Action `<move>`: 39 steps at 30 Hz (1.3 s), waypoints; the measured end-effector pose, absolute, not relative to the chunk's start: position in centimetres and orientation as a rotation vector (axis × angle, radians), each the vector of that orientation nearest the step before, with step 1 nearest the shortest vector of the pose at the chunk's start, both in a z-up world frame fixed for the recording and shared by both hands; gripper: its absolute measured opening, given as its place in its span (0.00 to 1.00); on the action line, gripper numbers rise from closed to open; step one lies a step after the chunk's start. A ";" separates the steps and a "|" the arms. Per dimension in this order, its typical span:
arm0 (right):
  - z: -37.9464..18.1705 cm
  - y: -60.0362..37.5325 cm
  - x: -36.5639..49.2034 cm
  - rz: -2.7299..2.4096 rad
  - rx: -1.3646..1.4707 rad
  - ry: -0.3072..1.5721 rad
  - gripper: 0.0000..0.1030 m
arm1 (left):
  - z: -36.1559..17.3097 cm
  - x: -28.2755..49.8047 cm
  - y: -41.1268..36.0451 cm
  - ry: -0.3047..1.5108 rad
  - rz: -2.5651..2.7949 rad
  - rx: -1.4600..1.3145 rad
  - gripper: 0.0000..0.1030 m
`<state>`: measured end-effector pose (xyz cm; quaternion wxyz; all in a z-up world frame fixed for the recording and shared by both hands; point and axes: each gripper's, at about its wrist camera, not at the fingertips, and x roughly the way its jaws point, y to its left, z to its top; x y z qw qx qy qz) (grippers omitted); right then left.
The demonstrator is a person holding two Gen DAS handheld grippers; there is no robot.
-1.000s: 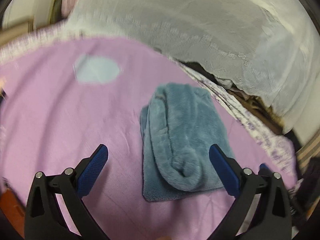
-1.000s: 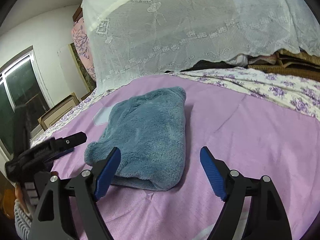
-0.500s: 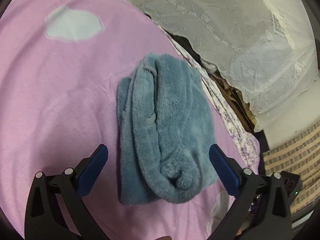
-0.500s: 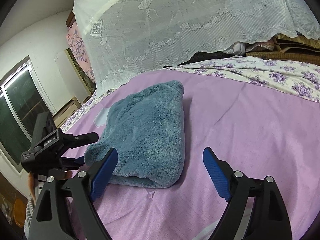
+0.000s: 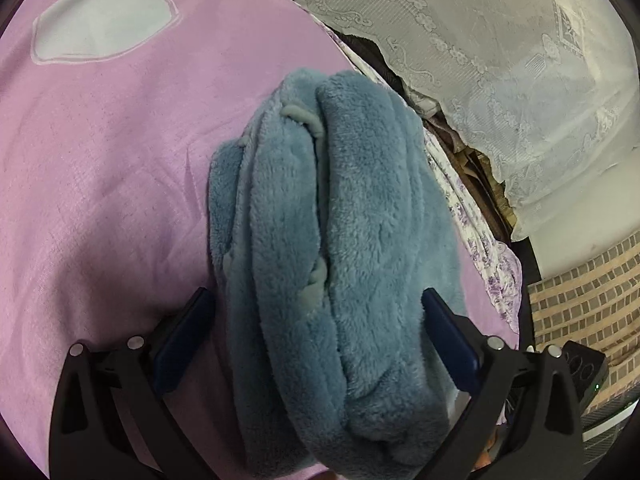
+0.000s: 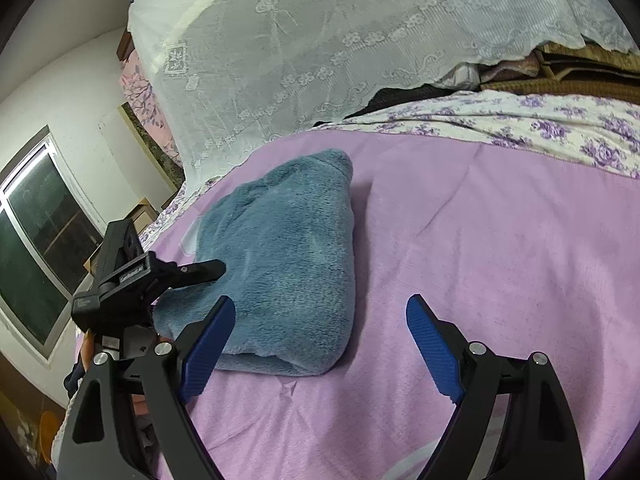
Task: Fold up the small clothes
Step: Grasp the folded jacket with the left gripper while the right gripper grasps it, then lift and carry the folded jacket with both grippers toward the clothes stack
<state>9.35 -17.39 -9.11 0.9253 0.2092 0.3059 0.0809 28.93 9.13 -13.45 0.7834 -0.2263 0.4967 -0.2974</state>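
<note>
Left wrist view: the folded blue-grey fleece garment [image 5: 340, 248] fills the centre of the field, lying on the pink-purple bedspread [image 5: 104, 184] and running from 12 o'clock down to 6 o'clock. Its thick rolled folds sit between the two blue-padded fingers of the left gripper [image 5: 320, 332], whose jaws stand wide apart on either side of the bundle; whether the pads touch the fleece cannot be told. A pale blue heart-shaped patch [image 5: 100, 26] marks the bedspread at 10 o'clock. A white lace cover [image 5: 500, 40] hangs at 1 o'clock, above a strip of purple-flowered sheet [image 5: 476, 232] at 3 o'clock.

Right wrist view: the same garment [image 6: 288, 256] lies flat on the bedspread [image 6: 500, 240], just above and left of centre. The right gripper [image 6: 320, 344] hovers at 6 o'clock with jaws spread wide and nothing between them; its left pad overlaps the garment's near edge in the picture. The left gripper's black body [image 6: 132, 280] enters from 9 o'clock, one finger reaching over the garment's left end. A window [image 6: 36, 248] shows at 9 o'clock.
</note>
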 end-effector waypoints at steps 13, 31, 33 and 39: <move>-12.2 -19.8 16.6 0.307 0.676 0.778 0.85 | -13.4 28.1 8.0 1.074 -0.752 -0.490 0.96; -13.8 -18.6 25.1 0.462 0.751 0.835 0.86 | -13.4 28.4 7.3 1.074 -0.745 -0.460 0.96; -14.0 -18.4 26.1 0.479 0.743 0.842 0.87 | -13.5 28.5 7.2 1.075 -0.748 -0.460 0.96; -14.4 -17.3 28.6 0.587 0.712 0.873 0.89 | -13.5 29.2 6.4 1.075 -0.754 -0.437 0.96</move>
